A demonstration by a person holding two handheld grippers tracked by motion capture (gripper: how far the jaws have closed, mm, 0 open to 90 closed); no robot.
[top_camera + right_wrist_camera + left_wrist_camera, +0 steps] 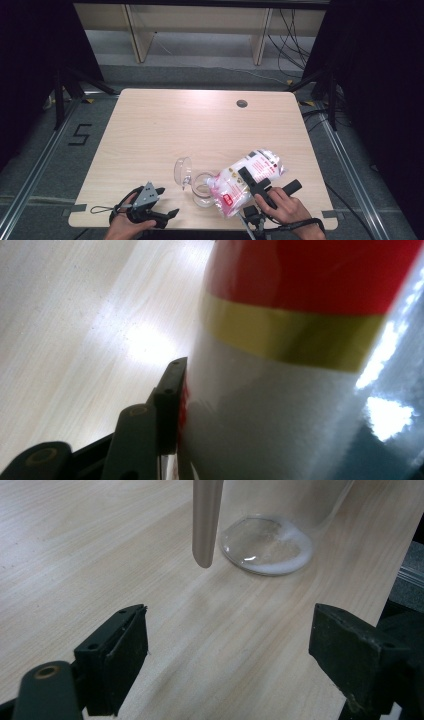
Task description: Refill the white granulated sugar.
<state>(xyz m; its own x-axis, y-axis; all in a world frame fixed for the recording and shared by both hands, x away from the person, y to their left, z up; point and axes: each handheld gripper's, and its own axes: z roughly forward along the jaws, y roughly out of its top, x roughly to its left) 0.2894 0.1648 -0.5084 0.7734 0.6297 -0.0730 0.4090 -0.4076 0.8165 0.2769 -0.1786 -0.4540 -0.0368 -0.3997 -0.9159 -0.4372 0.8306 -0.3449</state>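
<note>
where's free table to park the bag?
Bare: the far half of the table, up to the grommet hole, and the left side beyond the jar. Crowded: the near edge, with jar, bag and both grippers.

Each black hand-held gripper (159,202) has screwed jaw blocks; the left carries a grey triangular plate (145,194).

Matt pale wood table (200,125), clear glass jar (202,190), glossy plastic bag (250,175).

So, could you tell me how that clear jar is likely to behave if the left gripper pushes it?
The clear jar looks glass, so probably fragile and slippery. It holds little white powder, so likely light and apt to slide. The bag tilted over its mouth might tip it.
</note>
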